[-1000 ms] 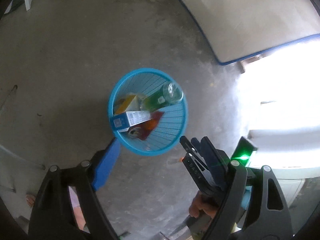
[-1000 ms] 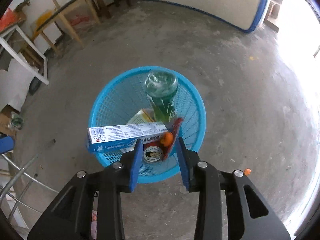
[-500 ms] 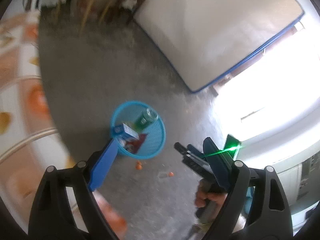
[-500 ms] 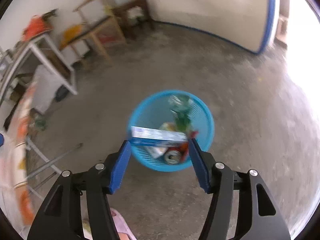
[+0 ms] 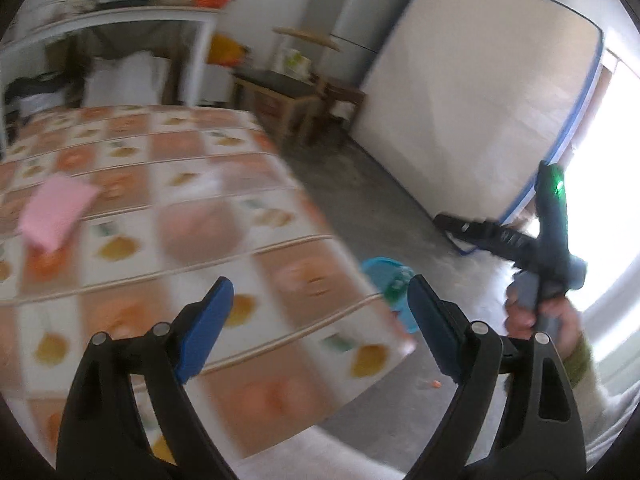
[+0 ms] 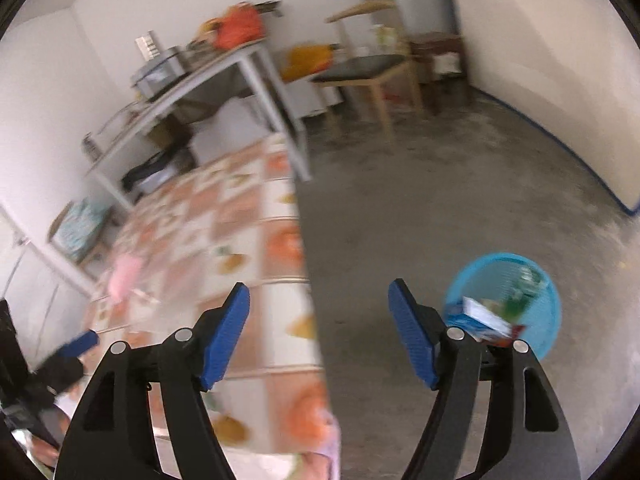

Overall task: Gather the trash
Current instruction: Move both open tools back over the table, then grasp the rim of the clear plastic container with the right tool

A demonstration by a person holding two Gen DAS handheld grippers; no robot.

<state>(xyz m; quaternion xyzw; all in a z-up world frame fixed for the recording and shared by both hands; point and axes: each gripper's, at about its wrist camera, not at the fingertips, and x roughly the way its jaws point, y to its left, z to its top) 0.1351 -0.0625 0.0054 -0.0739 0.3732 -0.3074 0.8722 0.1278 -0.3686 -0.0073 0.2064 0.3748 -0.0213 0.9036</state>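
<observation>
Both grippers lift away from the round blue mesh plastic basket (image 6: 505,304), now lower right on the concrete floor beside the orange-patterned bench (image 5: 168,240) | left gripper (image 5: 318,320) jaws released, empty | right gripper (image 6: 318,330) jaws released, empty | trash sits inside basket | pink cloth (image 5: 56,212) on bench, far from basket

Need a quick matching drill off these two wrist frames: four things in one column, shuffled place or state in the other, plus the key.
1. blue basket
2. pink item
3. left gripper
4. orange bag

A. open, nothing between its pads
B. on the fruit-print tablecloth
C. on the concrete floor, trash inside
D. up on the grey table by the wall

Pairs: 1-C, 2-B, 3-A, 4-D
</observation>
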